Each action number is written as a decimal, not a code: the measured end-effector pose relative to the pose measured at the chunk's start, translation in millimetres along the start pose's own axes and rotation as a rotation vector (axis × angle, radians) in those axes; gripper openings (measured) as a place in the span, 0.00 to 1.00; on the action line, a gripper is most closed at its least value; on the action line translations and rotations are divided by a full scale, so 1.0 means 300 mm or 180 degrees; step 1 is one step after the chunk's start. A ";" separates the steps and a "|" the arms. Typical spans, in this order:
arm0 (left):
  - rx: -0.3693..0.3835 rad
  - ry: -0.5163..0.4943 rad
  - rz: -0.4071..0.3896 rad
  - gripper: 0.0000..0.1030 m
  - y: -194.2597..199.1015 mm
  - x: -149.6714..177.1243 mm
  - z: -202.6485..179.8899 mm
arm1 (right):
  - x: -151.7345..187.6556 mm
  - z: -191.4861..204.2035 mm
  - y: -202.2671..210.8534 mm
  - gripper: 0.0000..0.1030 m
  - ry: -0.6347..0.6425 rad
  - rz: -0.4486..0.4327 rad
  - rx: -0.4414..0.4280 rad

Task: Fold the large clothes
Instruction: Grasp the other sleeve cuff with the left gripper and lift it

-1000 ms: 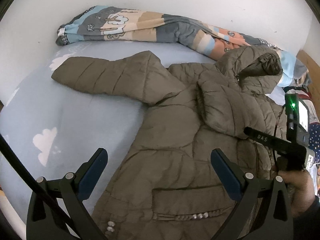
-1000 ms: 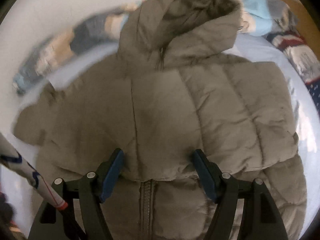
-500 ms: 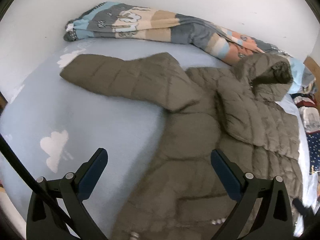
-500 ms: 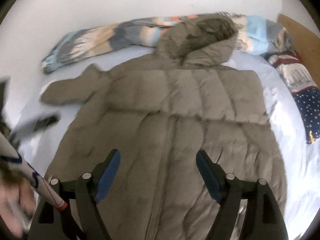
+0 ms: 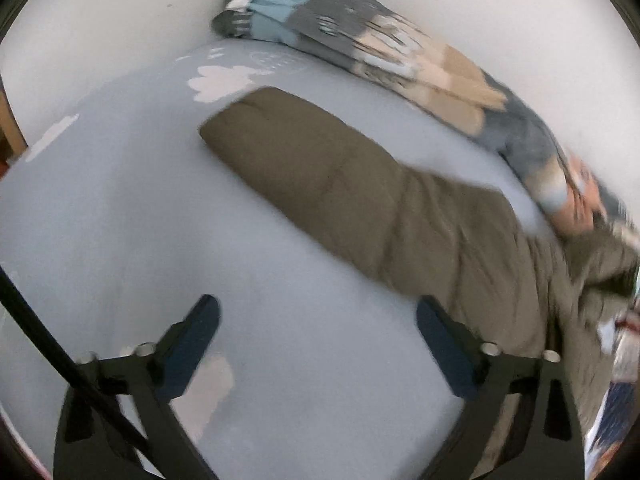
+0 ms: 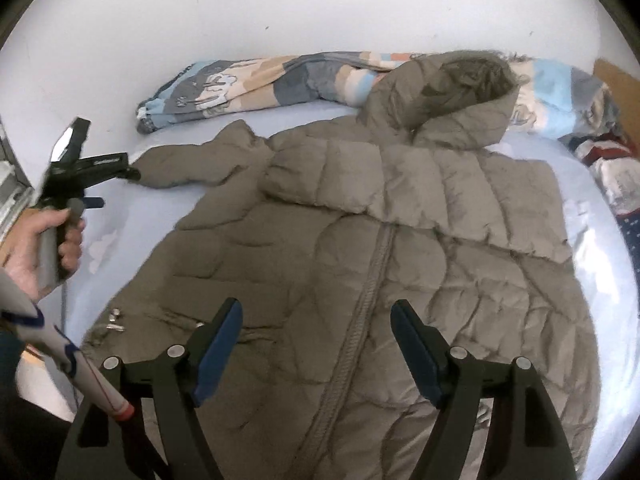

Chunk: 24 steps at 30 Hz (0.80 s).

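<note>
Nearest in the right wrist view, the right gripper (image 6: 316,346) hangs over the lower front of the coat (image 6: 360,248), its jaws spread apart with nothing between them, on either side of the zip (image 6: 362,308). The left gripper (image 5: 318,344) hovers above bare bed sheet (image 5: 120,208); its jaws have just been closing a little but stand released, grasping nothing. The coat lies flat on the bed, front up, one sleeve folded across the chest. The other sleeve (image 5: 320,168) stretches out over the sheet just beyond the left gripper. At the left edge of the right wrist view, a hand (image 6: 36,240) holds that gripper's handle. Farther off, the hood (image 6: 452,100) rests against a striped blanket (image 6: 256,84) rolled along the white wall (image 6: 320,8).
</note>
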<state>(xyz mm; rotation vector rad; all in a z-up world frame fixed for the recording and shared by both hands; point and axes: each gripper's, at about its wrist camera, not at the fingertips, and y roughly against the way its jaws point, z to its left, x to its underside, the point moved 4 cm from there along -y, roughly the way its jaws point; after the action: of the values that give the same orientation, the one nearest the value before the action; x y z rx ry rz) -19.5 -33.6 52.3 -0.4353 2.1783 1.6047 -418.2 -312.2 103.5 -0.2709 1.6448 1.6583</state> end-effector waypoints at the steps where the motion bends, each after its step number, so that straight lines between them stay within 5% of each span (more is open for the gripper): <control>1: 0.0037 0.0077 -0.0003 0.72 -0.012 -0.026 0.024 | 0.002 0.004 0.000 0.79 0.0007 0.0002 -0.0002; 2: 0.0072 0.0194 -0.0003 0.62 -0.028 -0.058 0.065 | 0.003 0.004 0.001 0.79 0.0018 0.0004 0.0005; 9: 0.0632 0.1131 -0.0014 0.41 -0.163 -0.228 0.306 | 0.019 -0.033 -0.007 0.79 -0.0253 0.0100 -0.0164; 14: 0.0841 0.1342 0.0083 0.41 -0.268 -0.277 0.356 | 0.021 -0.057 -0.035 0.79 -0.0430 0.0149 -0.0200; 22: 0.1123 0.1748 -0.0154 0.41 -0.382 -0.344 0.386 | 0.027 -0.071 -0.075 0.79 -0.0488 0.0187 -0.0135; 24: 0.1069 0.1591 -0.0231 0.21 -0.351 -0.360 0.360 | 0.026 -0.076 -0.079 0.79 -0.0498 0.0189 -0.0118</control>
<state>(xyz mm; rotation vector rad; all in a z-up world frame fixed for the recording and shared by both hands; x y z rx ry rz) 138.6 40.4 -10.7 -0.8696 2.6940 1.1408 -416.4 -333.4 77.2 -0.1084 1.5195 1.7106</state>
